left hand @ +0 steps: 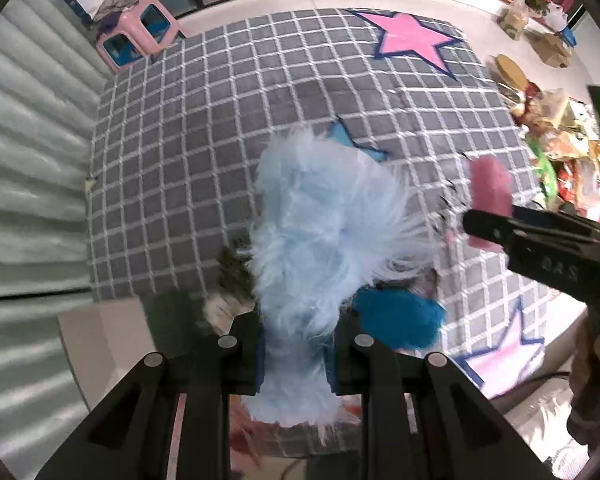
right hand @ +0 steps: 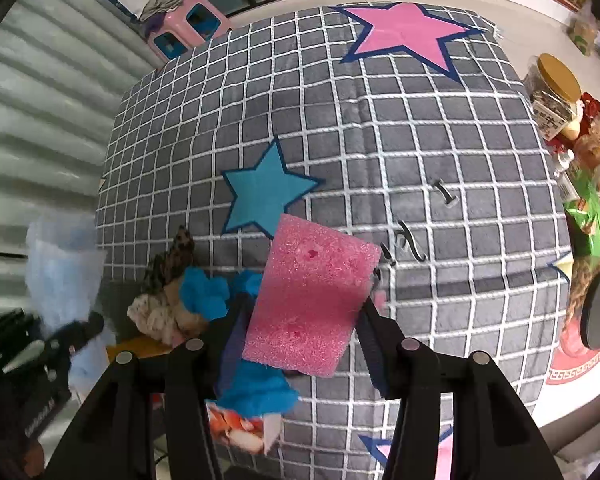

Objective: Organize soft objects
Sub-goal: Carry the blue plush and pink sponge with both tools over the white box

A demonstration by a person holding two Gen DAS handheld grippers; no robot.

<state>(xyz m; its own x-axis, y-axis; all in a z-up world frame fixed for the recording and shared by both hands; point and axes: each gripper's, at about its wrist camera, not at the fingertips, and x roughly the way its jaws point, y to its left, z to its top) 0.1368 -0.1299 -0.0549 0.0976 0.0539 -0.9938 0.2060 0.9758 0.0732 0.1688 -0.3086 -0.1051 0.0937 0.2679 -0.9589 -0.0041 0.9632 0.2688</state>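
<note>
Left gripper [left hand: 296, 344] is clamped tight on the pale blue fluffy item [left hand: 316, 240], held above the grey checked mat [left hand: 220, 120]. Right gripper [right hand: 304, 320], jaws partly apart, grips the pink sponge [right hand: 312, 296] over the same mat.

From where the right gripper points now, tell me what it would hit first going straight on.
The right gripper, shut on the pink sponge, points down at the checked rug. Straight on, the sponge would probably meet bare rug beside the blue star, though depth is unclear.
</note>
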